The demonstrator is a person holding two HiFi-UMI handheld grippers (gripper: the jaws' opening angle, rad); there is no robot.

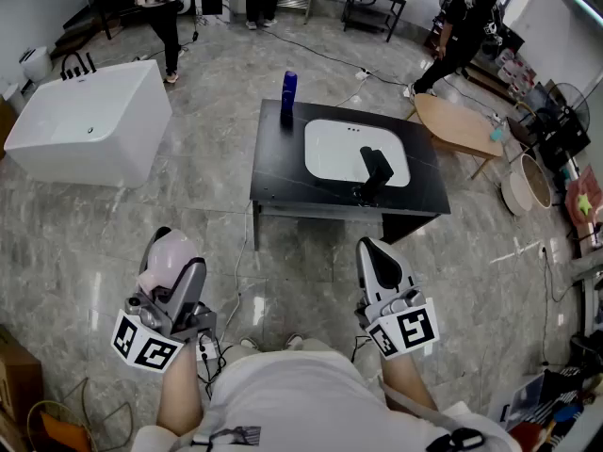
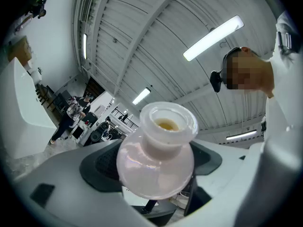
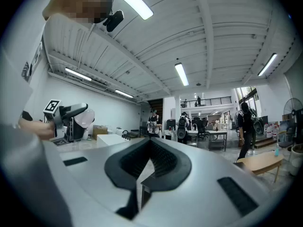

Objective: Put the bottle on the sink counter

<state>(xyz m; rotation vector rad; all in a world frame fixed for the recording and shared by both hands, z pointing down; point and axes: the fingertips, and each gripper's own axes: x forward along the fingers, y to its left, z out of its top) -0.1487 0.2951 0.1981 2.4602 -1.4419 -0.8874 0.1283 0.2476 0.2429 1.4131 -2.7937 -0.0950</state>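
Observation:
My left gripper (image 1: 177, 264) is shut on a pale pink translucent bottle (image 1: 168, 255), held low by my body on the left. In the left gripper view the bottle (image 2: 158, 157) fills the space between the jaws, its open neck pointing up and away. My right gripper (image 1: 374, 252) is shut with nothing in it, and its jaws (image 3: 142, 176) meet. Ahead on the floor stands the black sink counter (image 1: 283, 172) with a white basin (image 1: 332, 149) and a black faucet (image 1: 376, 169). A blue bottle (image 1: 288, 93) stands upright at its far left corner.
A white bathtub (image 1: 85, 121) stands at the left and an oval wooden table (image 1: 459, 122) at the right of the counter. People (image 1: 462, 26) move at the back. Cables (image 1: 236, 281) lie on the marble floor between me and the counter. A cardboard box (image 1: 17, 379) sits lower left.

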